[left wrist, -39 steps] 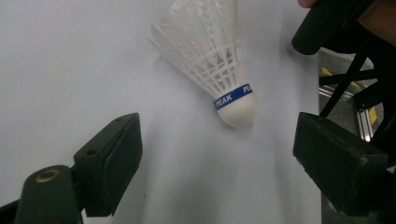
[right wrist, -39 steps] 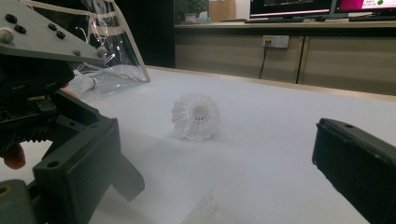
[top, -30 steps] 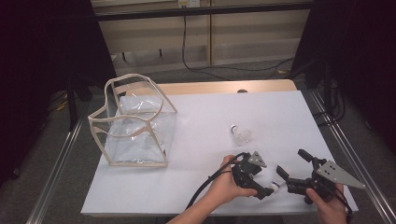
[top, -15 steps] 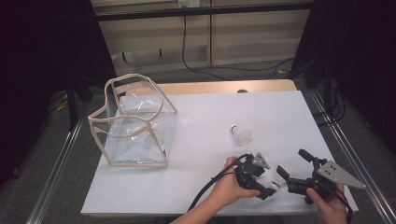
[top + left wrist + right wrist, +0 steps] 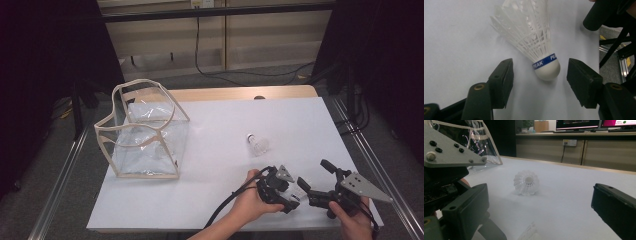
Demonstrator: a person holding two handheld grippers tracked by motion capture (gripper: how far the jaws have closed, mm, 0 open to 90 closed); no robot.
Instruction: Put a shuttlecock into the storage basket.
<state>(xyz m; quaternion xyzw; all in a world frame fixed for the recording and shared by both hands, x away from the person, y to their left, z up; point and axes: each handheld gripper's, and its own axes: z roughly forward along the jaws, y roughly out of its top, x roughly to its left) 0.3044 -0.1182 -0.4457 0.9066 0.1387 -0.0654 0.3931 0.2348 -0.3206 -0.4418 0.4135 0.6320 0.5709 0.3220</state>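
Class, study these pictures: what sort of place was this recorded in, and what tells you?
Probably a lab or office workroom: computer monitors on a back counter, loose cables along the wall, and a white-covered table set up for filming.

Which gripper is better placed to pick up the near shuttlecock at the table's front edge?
Left. The left gripper already straddles the near shuttlecock, its jaws just closing in but not yet touching the cork. The right gripper stands open beside it.
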